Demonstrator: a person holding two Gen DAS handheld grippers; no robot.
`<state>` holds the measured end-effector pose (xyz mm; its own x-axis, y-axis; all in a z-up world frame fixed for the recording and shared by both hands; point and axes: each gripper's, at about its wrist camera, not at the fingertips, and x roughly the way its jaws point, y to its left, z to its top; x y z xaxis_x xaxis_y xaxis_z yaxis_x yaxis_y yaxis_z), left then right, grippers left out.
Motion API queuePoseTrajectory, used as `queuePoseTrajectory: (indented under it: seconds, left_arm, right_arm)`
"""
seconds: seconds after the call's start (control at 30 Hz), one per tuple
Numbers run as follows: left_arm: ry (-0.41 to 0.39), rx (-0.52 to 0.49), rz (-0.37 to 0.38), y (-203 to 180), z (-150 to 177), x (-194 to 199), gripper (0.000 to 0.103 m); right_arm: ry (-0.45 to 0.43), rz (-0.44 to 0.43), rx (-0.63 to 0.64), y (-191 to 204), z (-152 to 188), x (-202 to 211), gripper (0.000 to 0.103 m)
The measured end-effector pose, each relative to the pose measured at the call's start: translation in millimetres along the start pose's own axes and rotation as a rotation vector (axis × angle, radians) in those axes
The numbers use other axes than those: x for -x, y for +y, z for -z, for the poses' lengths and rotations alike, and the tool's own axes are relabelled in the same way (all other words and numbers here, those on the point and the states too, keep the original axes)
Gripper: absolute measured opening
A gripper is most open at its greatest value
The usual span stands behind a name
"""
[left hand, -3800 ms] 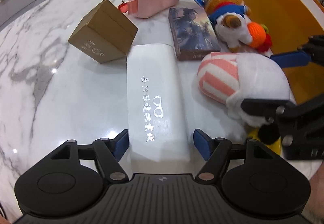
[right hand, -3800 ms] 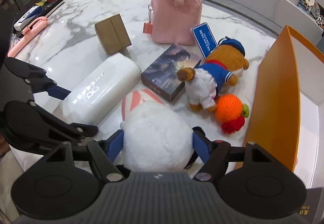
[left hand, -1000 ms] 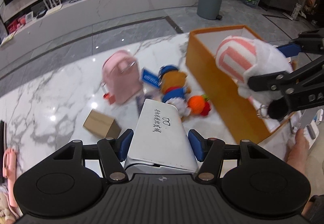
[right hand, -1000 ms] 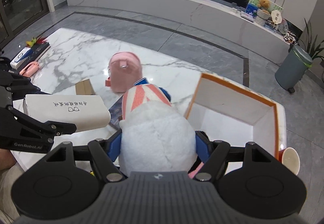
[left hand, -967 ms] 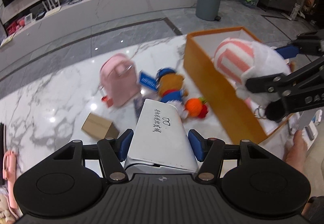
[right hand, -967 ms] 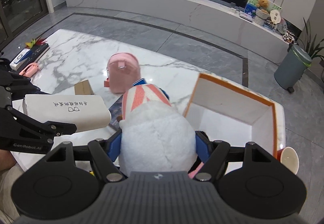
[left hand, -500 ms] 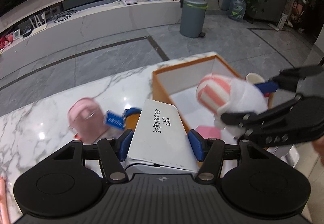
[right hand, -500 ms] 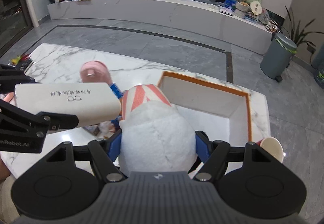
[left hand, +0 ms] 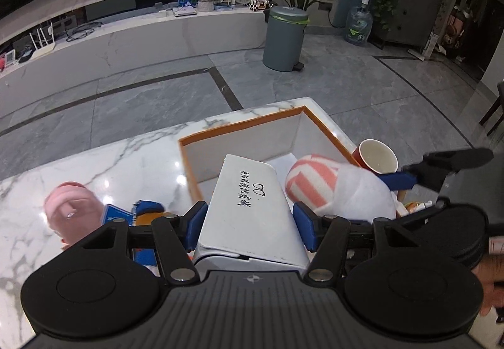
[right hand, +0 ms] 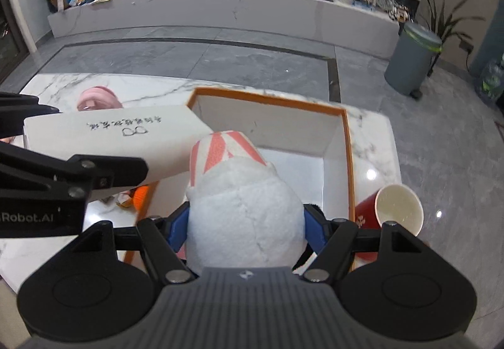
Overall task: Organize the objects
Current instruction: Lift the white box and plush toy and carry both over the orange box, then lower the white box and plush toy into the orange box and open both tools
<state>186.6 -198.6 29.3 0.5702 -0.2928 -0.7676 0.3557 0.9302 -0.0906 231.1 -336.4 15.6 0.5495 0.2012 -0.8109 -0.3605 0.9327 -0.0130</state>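
Observation:
My left gripper (left hand: 250,219) is shut on a white glasses case (left hand: 252,204) with dark lettering and holds it in the air over the near left part of the orange box (left hand: 239,126). My right gripper (right hand: 245,223) is shut on a white plush with a pink-striped cap (right hand: 242,200) and holds it above the same box (right hand: 346,141), whose inside is white. The case also shows in the right wrist view (right hand: 119,134), just left of the plush. The plush shows in the left wrist view (left hand: 334,188), right of the case.
A red paper cup (right hand: 393,210) stands just right of the box on the marble table (left hand: 94,166). A pink backpack (left hand: 72,213), a blue card (left hand: 115,215), a bear plush (left hand: 148,213) and an orange knitted toy (right hand: 140,194) lie left of the box.
Both grippers have lifted their objects off the table and carried them right, from over the scattered toys to above the orange box. Their grips have not changed.

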Motion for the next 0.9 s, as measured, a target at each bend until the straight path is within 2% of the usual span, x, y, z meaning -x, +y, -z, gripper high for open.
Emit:
queuePoseTrajectory:
  seconds: [0.13,0.27,0.5,0.7,0.9]
  left_arm:
    - [0.017,-0.012,-0.015,-9,3,-21,0.068]
    - [0.036,0.019,-0.027,-9,7,-40,0.068]
    - [0.059,0.03,-0.036,-11,11,-61,0.068]
    - [0.058,0.05,-0.044,-9,13,-74,0.068]
    - [0.039,0.061,-0.093,-11,16,-87,0.068]
  right_arm:
    - [0.016,0.012,-0.01,-11,5,-14,0.073]
    - [0.031,0.023,-0.007,-17,6,-29,0.073]
    - [0.053,0.043,-0.002,-22,9,-56,0.073]
    - [0.065,0.075,0.037,-18,12,-72,0.073]
    - [0.073,0.111,0.042,-21,11,-86,0.073]
